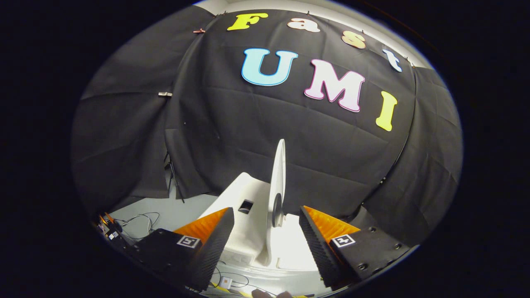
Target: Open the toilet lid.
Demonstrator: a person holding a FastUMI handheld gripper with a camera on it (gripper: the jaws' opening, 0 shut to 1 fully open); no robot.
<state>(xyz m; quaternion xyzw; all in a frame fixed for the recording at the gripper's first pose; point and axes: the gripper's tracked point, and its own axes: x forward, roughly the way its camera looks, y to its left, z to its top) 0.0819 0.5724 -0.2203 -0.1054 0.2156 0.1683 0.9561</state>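
Standing upright between the two fingers, the lid [279,178] is seen edge-on, its thin rim facing the camera and its long axis running straight up against the cloth wall [232,124]. The gripper [266,225] is spread wide, its jaws apart with bare space on either side of the lid; neither finger [215,244] touches it. The lid's foot meets the white toilet [244,198] just ahead of the fingertips, and a dark round patch sits low on the lid's right face. A small dark square hole [246,205] shows in the toilet body left of the lid. Past the left finger lies pale floor [178,211] with loose cables [138,221], and a thin stand leg [174,178] leans by the cloth. Below the fingers, a small white box [225,282] sits among more wires.
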